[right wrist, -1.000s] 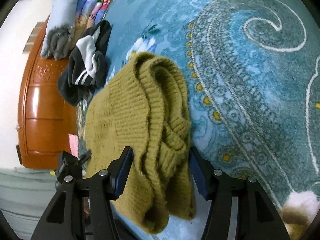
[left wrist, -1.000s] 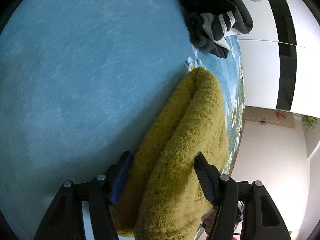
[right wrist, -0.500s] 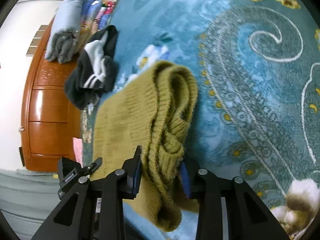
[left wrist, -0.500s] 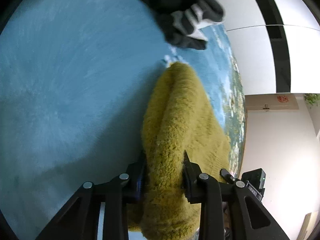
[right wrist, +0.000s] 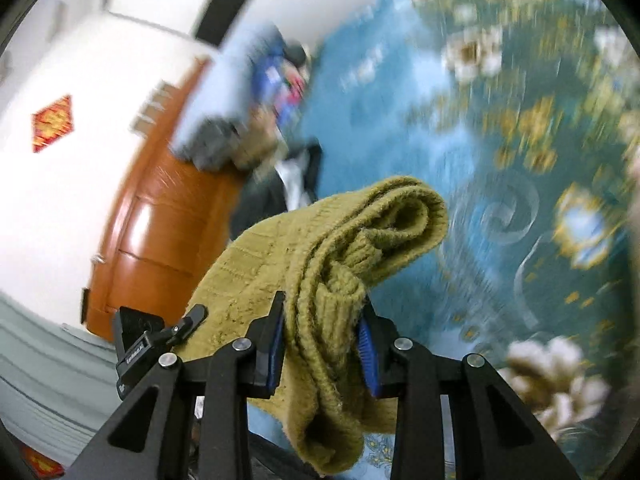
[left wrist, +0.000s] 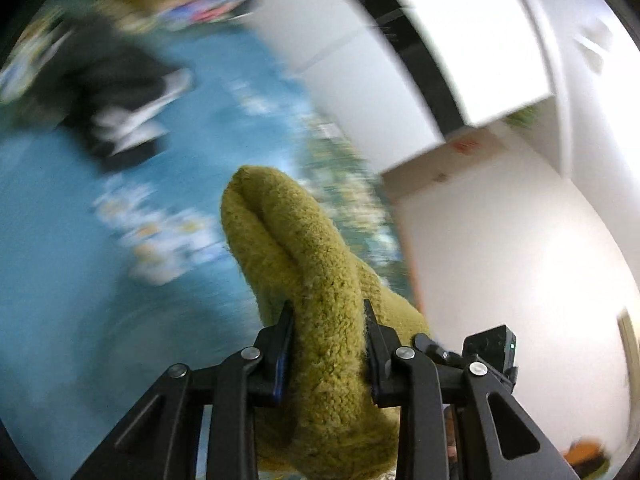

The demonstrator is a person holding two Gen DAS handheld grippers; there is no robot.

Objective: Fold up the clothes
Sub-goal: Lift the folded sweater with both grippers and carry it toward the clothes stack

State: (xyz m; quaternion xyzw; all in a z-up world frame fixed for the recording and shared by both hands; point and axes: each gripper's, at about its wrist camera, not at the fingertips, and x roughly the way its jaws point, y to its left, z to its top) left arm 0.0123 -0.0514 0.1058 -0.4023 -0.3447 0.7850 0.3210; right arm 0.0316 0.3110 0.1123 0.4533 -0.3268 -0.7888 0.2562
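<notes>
A folded olive-green knit sweater (left wrist: pixel 312 280) is lifted off the blue patterned carpet (left wrist: pixel 60 260). My left gripper (left wrist: pixel 326 320) is shut on one end of it. My right gripper (right wrist: pixel 322 312) is shut on the other end of the sweater (right wrist: pixel 320 240), where a ribbed cuff and folds bunch between the fingers. The sweater spans between both grippers; each gripper's far body shows in the other's view. The background is motion-blurred in both views.
A black-and-white garment (left wrist: pixel 120 108) lies on the carpet beyond the sweater. A pile of blue and colourful bedding (right wrist: pixel 248 92) sits by an orange wooden cabinet (right wrist: pixel 160 232). White walls (left wrist: pixel 500 220) border the carpet.
Both grippers closed on the sweater's ends and lifted it off the carpet. The views have swung up quickly, now showing walls and the cabinet.
</notes>
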